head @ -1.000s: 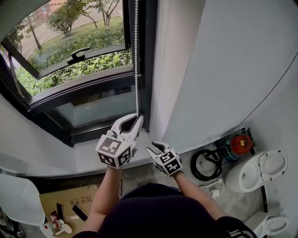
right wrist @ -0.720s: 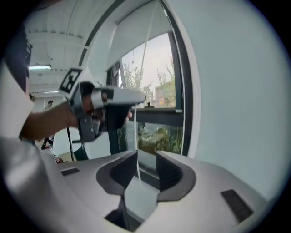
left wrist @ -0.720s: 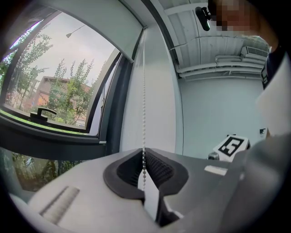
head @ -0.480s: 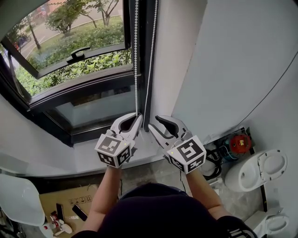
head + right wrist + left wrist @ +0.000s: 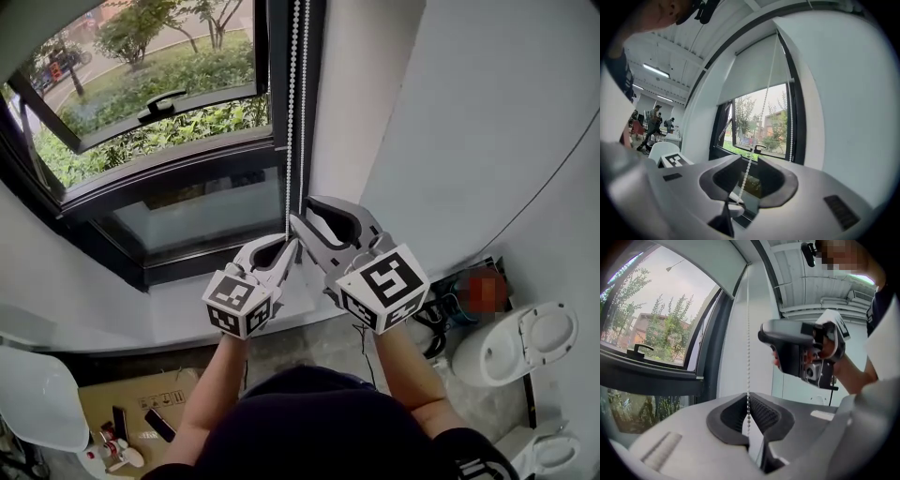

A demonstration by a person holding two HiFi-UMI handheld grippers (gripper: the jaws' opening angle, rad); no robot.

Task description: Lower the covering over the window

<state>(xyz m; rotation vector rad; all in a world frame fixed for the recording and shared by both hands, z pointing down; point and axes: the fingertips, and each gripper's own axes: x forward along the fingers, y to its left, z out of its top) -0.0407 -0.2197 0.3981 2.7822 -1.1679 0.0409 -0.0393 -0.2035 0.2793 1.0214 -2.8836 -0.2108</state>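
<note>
A white bead chain (image 5: 292,112) hangs in two strands beside the dark window frame (image 5: 187,173). My left gripper (image 5: 284,248) is shut on the bottom of one strand, and the beads (image 5: 748,348) run down into its closed jaws (image 5: 748,401). My right gripper (image 5: 305,214) sits just above and to the right of it. It is open, and the chain (image 5: 761,117) passes slantwise through the gap between its jaws (image 5: 750,161) without being pinched. The white roller blind (image 5: 752,70) is rolled high and covers only the top of the window.
The lower sash is tilted open, with a black handle (image 5: 159,105). A white wall (image 5: 450,131) stands to the right. On the floor are a toilet (image 5: 525,349), a coiled hose (image 5: 433,317), a white chair (image 5: 33,398) and a cardboard box (image 5: 141,412).
My right gripper has risen from low beside the left one to just above it, and its open jaws now straddle the chain. The left gripper has stayed shut on the chain.
</note>
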